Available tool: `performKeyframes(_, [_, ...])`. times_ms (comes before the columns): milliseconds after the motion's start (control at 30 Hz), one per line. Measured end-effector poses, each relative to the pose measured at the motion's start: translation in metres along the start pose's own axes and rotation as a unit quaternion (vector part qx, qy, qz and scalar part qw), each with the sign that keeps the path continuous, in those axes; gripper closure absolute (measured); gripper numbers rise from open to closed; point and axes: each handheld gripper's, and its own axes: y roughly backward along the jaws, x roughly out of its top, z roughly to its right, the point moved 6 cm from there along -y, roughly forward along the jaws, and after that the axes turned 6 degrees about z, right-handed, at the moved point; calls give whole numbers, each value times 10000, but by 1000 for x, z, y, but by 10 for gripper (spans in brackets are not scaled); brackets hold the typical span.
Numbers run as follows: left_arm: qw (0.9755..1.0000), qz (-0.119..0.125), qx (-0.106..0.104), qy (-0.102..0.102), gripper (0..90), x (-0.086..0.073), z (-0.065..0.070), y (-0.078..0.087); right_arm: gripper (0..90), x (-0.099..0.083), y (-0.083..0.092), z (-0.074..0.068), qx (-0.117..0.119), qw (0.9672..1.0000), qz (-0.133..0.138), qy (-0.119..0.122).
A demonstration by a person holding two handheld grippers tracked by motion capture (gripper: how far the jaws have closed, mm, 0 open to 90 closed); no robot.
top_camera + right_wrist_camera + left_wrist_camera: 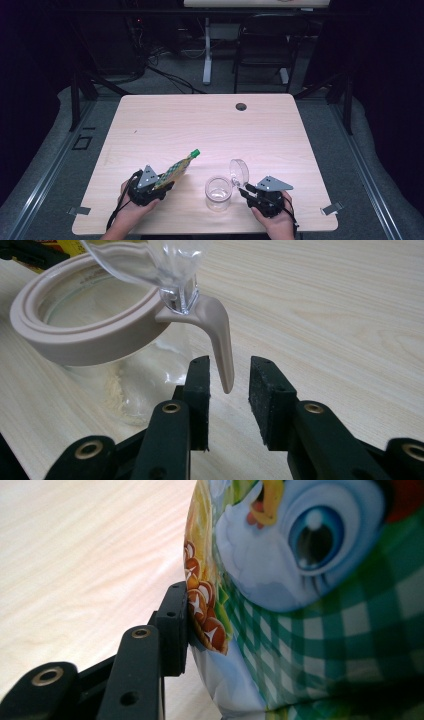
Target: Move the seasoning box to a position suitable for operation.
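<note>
Left claw: your left claw is clamped on the green-checked foil pouch with a green screw cap; in the left gripper view one black pad presses against the pouch's printed side.
Pouch: it slants up and away from your left claw, cap end farthest from it and raised above the pale wooden desk.
Right claw: your right claw is spread, pinching nothing; the pads stand apart on either side of the beige plastic tab.
Tab: it hangs down between the jaws, touching neither pad as far as you can see.
Jar: the clear glass jar with a beige rim stands on the desk just in front of your right claw, to its left.
Lid: the clear hinged lid is flipped up, above and just ahead of your right claw.
</note>
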Motion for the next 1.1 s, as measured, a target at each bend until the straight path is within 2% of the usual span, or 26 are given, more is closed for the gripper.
performKeyframes(33, [10000, 0, 0, 0, 567, 0, 0, 0, 703, 0, 0, 0, 0, 10000, 0, 0])
performKeyframes(67, [9997, -15, 145, -198, 566, 2, -1, 2, 698, 2, 3, -1, -17, 10000, 68, 3])
performKeyframes(167, [9985, -56, 293, -461, 566, 4, -1, 4, 680, 5, 8, -2, -60, 9999, 81, 55])
performKeyframes(233, [9980, -34, 348, -529, 567, 6, 1, 5, 676, 6, 10, -3, -113, 9998, 23, 159])
performKeyframes(333, [9963, -53, 427, -739, 566, 8, 2, 6, 680, 10, 14, -2, -216, 9992, -68, 320])
performKeyframes(367, [9963, -53, 427, -739, 566, 8, 2, 6, 680, 10, 14, -2, -216, 9992, -68, 320])
performKeyframes(533, [9930, -60, 564, -1036, 567, 12, 7, 9, 682, 20, 19, -1, -279, 9990, -172, 312])
performKeyframes(600, [9921, -68, 592, -1106, 567, 12, 8, 9, 681, 20, 24, -1, -313, 9989, -188, 291])
performKeyframes(800, [9883, -101, 766, -1314, 567, 14, 9, 10, 691, 15, 38, -5, -309, 9995, 22, 83])
performKeyframes(900, [9876, -127, 805, -1340, 567, 13, 10, 10, 697, 13, 40, -8, -282, 9996, 40, 78])
performKeyframes(933, [9871, -131, 831, -1364, 567, 13, 10, 10, 694, 12, 42, -12, -201, 9997, 21, 126])
performKeyframes(1000, [9850, -188, 900, -1462, 567, 13, 10, 9, 681, 14, 44, -16, -139, 9998, 0, 167])
performKeyframes(1067, [9807, -244, 1029, -1642, 567, 13, 10, 10, 677, 15, 44, -20, -95, 9997, 13, 231])
performKeyframes(1100, [9807, -244, 1029, -1642, 567, 13, 10, 10, 677, 15, 44, -20, -95, 9997, 13, 231])
